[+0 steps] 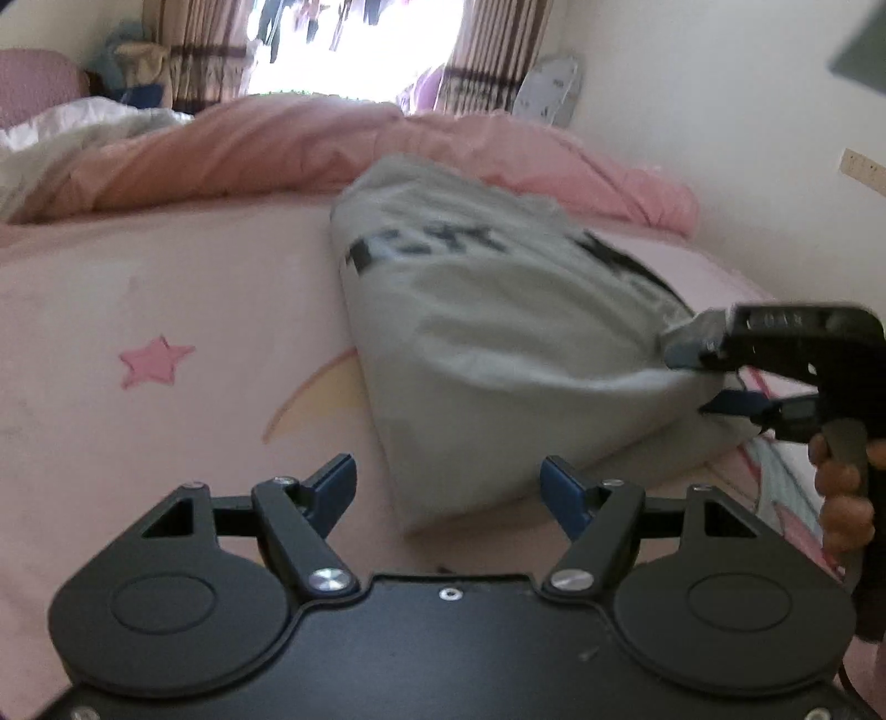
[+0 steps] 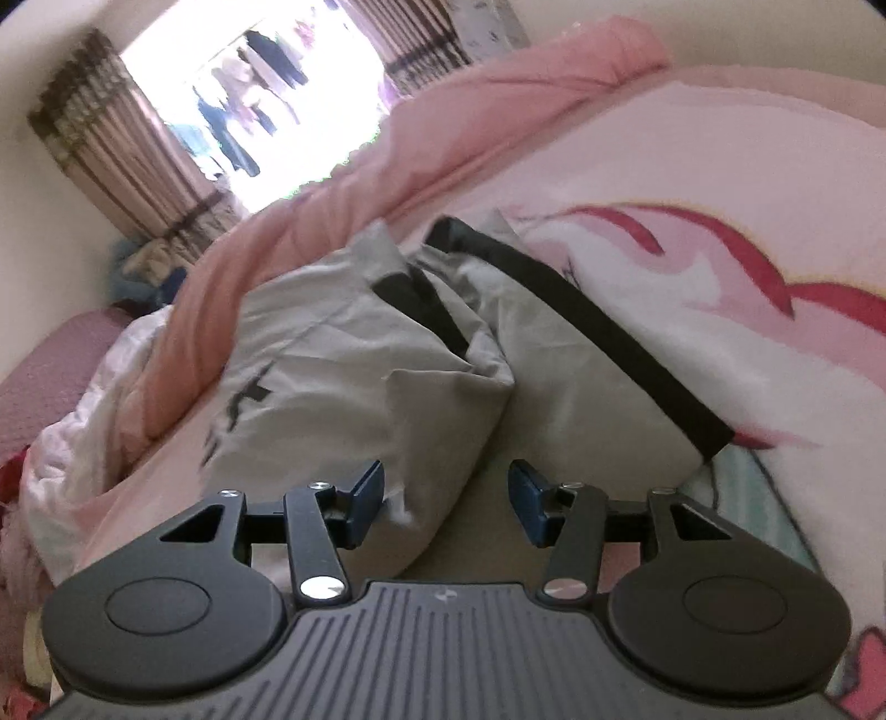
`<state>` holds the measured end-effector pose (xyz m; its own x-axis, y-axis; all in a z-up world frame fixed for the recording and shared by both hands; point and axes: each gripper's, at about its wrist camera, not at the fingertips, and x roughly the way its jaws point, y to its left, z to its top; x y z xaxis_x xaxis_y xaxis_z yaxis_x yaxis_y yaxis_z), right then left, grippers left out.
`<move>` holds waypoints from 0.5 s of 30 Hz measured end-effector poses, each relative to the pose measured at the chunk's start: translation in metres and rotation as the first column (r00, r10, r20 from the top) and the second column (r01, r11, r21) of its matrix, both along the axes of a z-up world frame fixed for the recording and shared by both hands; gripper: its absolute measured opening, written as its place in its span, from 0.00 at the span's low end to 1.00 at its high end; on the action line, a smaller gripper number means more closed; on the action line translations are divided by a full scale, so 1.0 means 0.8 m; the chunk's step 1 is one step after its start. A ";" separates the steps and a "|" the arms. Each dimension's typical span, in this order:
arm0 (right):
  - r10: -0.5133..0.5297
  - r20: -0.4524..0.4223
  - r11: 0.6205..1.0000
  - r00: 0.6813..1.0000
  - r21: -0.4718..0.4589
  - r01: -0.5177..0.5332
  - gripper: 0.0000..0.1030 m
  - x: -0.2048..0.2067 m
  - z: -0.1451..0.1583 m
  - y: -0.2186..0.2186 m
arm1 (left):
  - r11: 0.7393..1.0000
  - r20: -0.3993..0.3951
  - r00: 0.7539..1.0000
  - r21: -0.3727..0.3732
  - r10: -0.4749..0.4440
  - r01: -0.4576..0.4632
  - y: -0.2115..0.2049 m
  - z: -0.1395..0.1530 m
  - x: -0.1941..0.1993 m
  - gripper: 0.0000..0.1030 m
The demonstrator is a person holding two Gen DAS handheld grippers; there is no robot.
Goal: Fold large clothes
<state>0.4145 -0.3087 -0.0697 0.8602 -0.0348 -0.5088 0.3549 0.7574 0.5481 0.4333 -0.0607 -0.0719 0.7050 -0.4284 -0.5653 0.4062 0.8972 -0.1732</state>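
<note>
A light grey garment with black lettering and black trim lies partly folded on the pink bed sheet. My left gripper is open and empty, just in front of the garment's near corner. My right gripper shows at the right of the left wrist view, jaws apart around the garment's right edge. In the right wrist view the right gripper is open with a fold of the grey garment between its fingers. The black trim runs along the garment's right side.
A rumpled pink duvet lies along the far side of the bed. A white blanket is bunched at the left. A bright window with striped curtains is behind. A wall bounds the bed's right side.
</note>
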 end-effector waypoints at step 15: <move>0.001 0.215 0.995 0.977 -0.096 0.020 0.04 -0.043 0.076 -0.011 | 0.999 0.021 0.998 0.017 -0.051 0.051 -0.024 0.006 0.016 0.74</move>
